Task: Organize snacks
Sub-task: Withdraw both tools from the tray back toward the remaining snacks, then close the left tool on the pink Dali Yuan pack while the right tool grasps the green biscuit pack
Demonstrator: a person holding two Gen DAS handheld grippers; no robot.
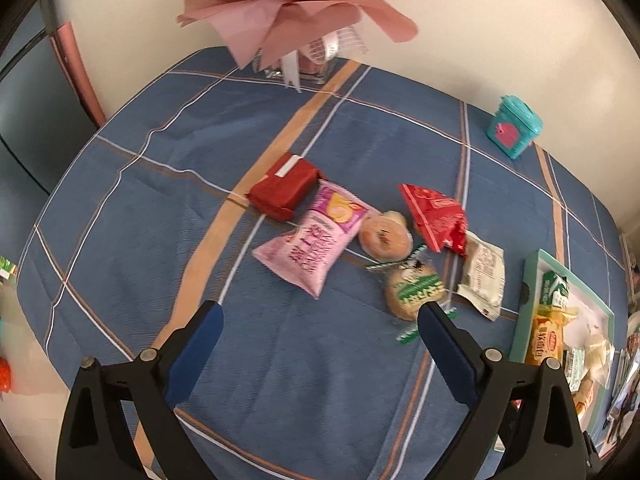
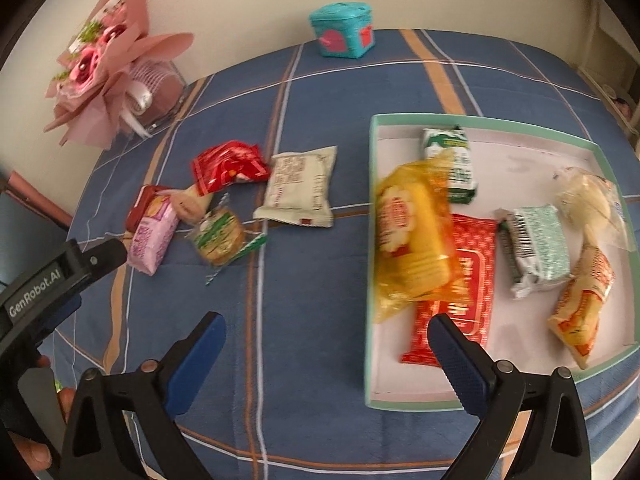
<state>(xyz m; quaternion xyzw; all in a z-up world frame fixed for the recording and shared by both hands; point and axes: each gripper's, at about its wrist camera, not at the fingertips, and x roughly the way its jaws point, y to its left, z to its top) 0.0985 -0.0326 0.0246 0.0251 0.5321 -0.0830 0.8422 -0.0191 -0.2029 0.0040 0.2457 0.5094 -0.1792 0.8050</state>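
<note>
My left gripper (image 1: 318, 308) hangs open over bare blue cloth, with nothing between its fingers. Just beyond it lie loose snacks: a pink packet (image 1: 316, 248), a red box (image 1: 284, 188), a round pastry (image 1: 384, 238), a green-labelled biscuit (image 1: 416, 290), a red packet (image 1: 434, 216) and a white packet (image 1: 482, 276). My right gripper (image 2: 326, 322) is open too, at the near left corner of the mint-rimmed tray (image 2: 370, 240). The tray holds a blurred yellow packet (image 2: 412, 248) lying on a long red packet (image 2: 460, 292), a green carton (image 2: 452, 160) and several other snacks.
A pink bouquet (image 2: 104, 80) in a glass vase stands at the back left. A teal tin (image 2: 342, 34) sits by the wall. The plaid-clothed table (image 2: 312, 360) drops off near the tray's right side. A hand (image 2: 64, 400) holds the other tool at far left.
</note>
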